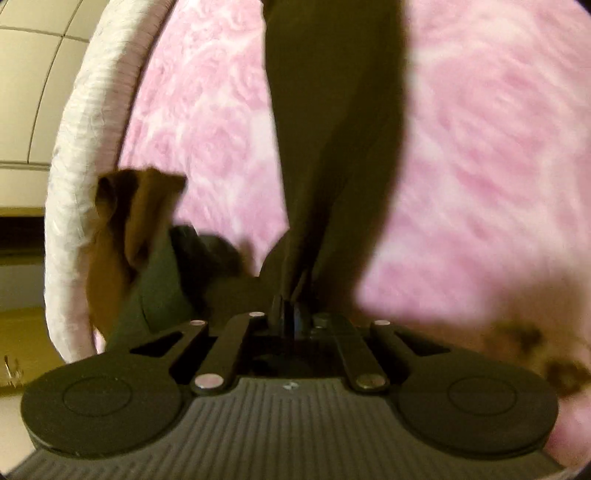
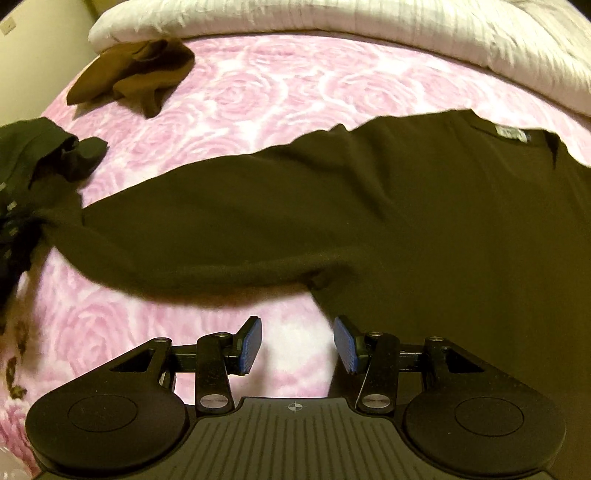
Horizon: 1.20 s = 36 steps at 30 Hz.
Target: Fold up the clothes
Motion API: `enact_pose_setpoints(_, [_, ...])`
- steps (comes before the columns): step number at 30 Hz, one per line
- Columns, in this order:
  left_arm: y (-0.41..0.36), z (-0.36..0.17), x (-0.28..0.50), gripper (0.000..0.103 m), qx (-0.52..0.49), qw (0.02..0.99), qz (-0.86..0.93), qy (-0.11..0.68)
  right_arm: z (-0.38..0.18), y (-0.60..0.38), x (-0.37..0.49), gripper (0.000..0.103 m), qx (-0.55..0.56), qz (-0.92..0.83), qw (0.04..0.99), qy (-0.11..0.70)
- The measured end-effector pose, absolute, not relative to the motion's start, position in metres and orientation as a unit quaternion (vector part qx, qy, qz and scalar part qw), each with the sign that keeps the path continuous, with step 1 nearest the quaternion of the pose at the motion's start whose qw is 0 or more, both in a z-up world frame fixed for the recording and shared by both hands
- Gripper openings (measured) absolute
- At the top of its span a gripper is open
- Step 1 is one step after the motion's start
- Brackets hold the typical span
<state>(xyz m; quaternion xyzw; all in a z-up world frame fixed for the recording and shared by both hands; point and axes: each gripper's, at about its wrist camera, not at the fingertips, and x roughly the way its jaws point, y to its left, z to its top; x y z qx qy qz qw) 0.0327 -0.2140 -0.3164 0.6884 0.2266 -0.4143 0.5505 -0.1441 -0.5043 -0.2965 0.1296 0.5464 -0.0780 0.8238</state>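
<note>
Open pink bedspread (image 2: 236, 92) is seen between the dark sweater (image 2: 406, 206) and the white duvet roll (image 2: 332, 18) — a free lane there. That lane is narrowed at the left by a brown garment (image 2: 136, 70) and a black garment (image 2: 48, 155). Bare cover is left below the outstretched sleeve (image 2: 192, 236). Beyond the bed edge, tiled floor (image 1: 33, 74) is glimpsed.

Dim warm light; motion blur, fisheye-warped edges.
</note>
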Motion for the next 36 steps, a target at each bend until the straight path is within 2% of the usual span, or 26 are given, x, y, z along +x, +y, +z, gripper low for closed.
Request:
enact_pose_setpoints(4, [-0.192, -0.317, 0.015, 0.004, 0.689, 0.545, -0.402, 0.26, -0.298, -0.504, -0.15, 0.047, 0.14, -0.076, 0.817, 0.554])
enact_pose_setpoints(5, [-0.191, -0.318, 0.014, 0.01, 0.689, 0.544, -0.396, 0.27, -0.297, -0.504, -0.15, 0.047, 0.139, -0.073, 0.817, 0.555])
enact_pose_setpoints(6, [-0.189, -0.319, 0.014, 0.023, 0.688, 0.545, -0.388, 0.28, -0.296, -0.503, -0.151, 0.047, 0.139, -0.07, 0.817, 0.555])
enact_pose_setpoints(7, [-0.188, -0.317, 0.015, 0.026, 0.68, 0.553, -0.385, 0.289, -0.295, -0.502, -0.151, 0.047, 0.138, -0.067, 0.818, 0.555])
enact_pose_setpoints(13, [-0.194, -0.287, 0.016, 0.026, 0.597, 0.618, -0.388, 0.333, -0.29, -0.506, -0.158, 0.047, 0.139, -0.073, 0.819, 0.553])
enact_pose_setpoints(18, [-0.229, -0.268, 0.012, 0.026, 0.54, 0.658, -0.408, 0.331, -0.283, -0.527, -0.178, 0.047, 0.154, -0.114, 0.813, 0.55])
enact_pose_setpoints(25, [-0.322, -0.259, 0.006, 0.028, 0.477, 0.68, -0.456, 0.319, -0.251, -0.607, -0.234, 0.047, 0.17, -0.2, 0.809, 0.526])
enact_pose_setpoints(30, [-0.427, -0.257, 0.014, 0.033, 0.414, 0.698, -0.485, 0.326, -0.234, -0.71, -0.252, 0.047, 0.1, -0.196, 0.832, 0.51])
enact_pose_setpoints(36, [-0.548, -0.265, 0.02, 0.037, 0.353, 0.724, -0.471, 0.359, -0.239, -0.849, -0.23, 0.047, 0.017, -0.114, 0.852, 0.511])
